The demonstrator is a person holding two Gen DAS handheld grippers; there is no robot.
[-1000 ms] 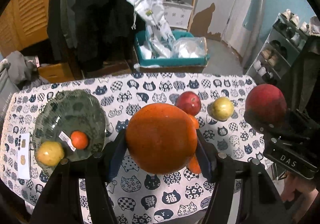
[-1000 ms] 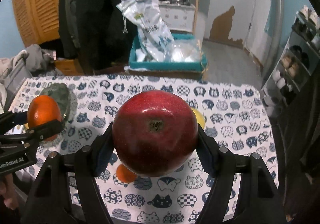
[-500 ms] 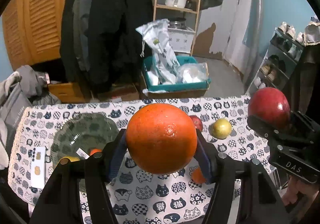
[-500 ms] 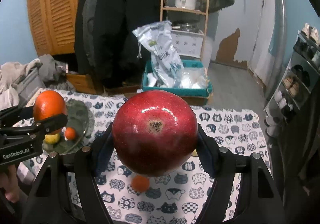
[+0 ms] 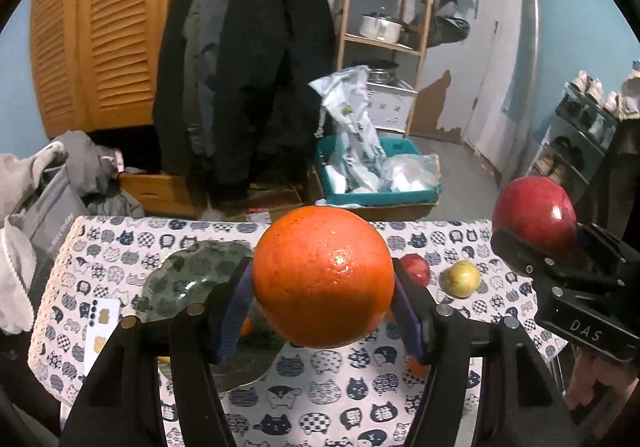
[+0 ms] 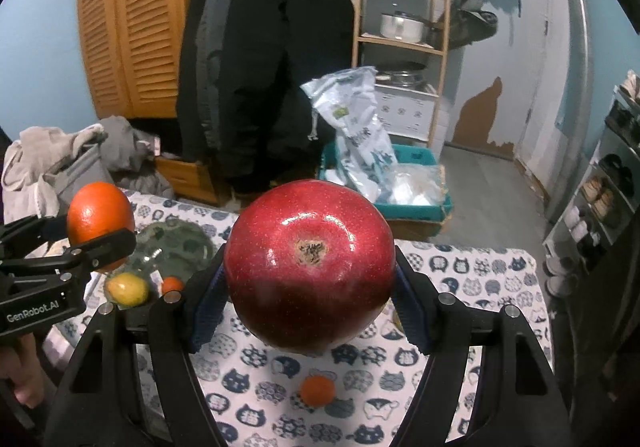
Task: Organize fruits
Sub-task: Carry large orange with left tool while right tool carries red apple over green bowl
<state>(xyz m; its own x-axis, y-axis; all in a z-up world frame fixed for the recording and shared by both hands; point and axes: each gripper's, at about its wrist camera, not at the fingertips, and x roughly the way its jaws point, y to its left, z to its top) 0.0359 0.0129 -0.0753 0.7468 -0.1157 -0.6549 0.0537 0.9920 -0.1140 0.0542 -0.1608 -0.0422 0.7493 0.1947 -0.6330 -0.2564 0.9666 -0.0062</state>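
Observation:
My left gripper (image 5: 324, 279) is shut on a large orange (image 5: 323, 277), held well above the cat-print tablecloth (image 5: 320, 399). My right gripper (image 6: 310, 275) is shut on a big red apple (image 6: 310, 271), also raised; that apple (image 5: 534, 215) shows at the right in the left wrist view. A green glass plate (image 5: 188, 279) lies below to the left, with a yellow fruit (image 6: 127, 289) and a small orange fruit (image 6: 172, 284) on it. On the cloth lie a red fruit (image 5: 415, 268), a yellow fruit (image 5: 462, 279) and a small tangerine (image 6: 317, 390).
A white card (image 5: 100, 331) lies by the plate's left side. Behind the table hang dark coats (image 5: 240, 87), beside a teal crate of bags (image 5: 376, 183), a wooden shelf (image 5: 384, 7) and louvred doors (image 5: 92, 27). Shoe racks (image 5: 580, 135) stand at the right.
Both grippers have risen with their fruit and tipped up, so the table sits lower and more of the room shows. The grips are unchanged.

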